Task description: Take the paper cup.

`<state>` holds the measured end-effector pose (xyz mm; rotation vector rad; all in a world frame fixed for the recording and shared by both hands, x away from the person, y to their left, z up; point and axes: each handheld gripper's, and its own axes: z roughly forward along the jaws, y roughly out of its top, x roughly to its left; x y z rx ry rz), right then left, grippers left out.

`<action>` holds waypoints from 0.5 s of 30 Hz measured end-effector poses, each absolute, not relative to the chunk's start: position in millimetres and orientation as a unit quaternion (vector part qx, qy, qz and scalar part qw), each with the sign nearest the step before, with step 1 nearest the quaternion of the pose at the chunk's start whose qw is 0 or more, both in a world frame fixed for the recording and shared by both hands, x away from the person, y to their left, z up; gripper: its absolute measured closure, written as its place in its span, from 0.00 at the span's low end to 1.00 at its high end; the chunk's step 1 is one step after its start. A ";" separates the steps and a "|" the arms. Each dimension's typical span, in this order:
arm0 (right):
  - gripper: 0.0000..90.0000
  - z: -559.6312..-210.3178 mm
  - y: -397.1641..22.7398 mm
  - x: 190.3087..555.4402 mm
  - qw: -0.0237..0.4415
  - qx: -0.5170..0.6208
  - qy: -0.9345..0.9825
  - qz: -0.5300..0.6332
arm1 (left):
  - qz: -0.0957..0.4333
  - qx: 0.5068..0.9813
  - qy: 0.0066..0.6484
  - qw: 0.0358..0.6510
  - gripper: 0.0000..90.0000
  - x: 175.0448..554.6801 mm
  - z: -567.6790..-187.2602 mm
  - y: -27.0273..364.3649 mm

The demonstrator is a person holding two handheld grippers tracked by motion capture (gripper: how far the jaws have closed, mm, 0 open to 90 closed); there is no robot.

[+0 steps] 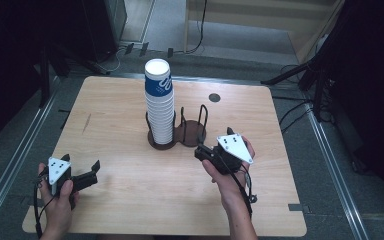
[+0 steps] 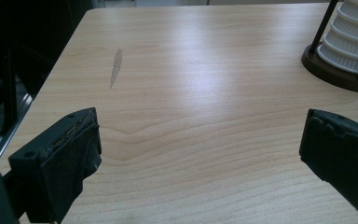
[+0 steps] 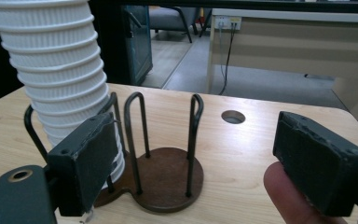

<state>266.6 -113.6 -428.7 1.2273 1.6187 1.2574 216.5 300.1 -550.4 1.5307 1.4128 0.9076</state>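
Note:
A tall stack of white ribbed paper cups [image 1: 159, 102], its top cup printed blue, stands in the left bay of a dark wire cup holder [image 1: 194, 134] at the table's middle. The right bay of the holder [image 3: 168, 177] is empty. My right gripper [image 1: 214, 141] hovers just in front of that holder, open, with nothing between its jaws [image 3: 196, 158]; the cup stack [image 3: 60, 70] rises behind its left jaw, and a fingertip shows under the right one. My left gripper [image 1: 81, 161] sits near the front left corner, open over bare wood [image 2: 200, 154], with the stack [image 2: 352, 32] far to its right.
The wooden table [image 1: 130, 200] has a round cable hole [image 1: 214, 97] behind the holder and a grey smear [image 2: 116, 67] on its left half. Dark stands and cables lie on the floor around the table.

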 end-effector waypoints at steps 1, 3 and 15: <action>0.15 -428.1 -111.5 266.9 0.366 0.477 0.631 0.490 | 0.363 0.611 0.564 0.421 0.00 216.4 -550.3 300.1; 0.15 -427.0 -107.9 268.2 0.363 0.475 0.632 0.493 | 0.362 0.610 0.564 0.421 0.00 216.4 -550.4 299.9; 0.15 -415.2 -86.4 276.7 0.353 0.464 0.636 0.506 | 0.361 0.611 0.565 0.420 0.00 216.8 -550.3 300.2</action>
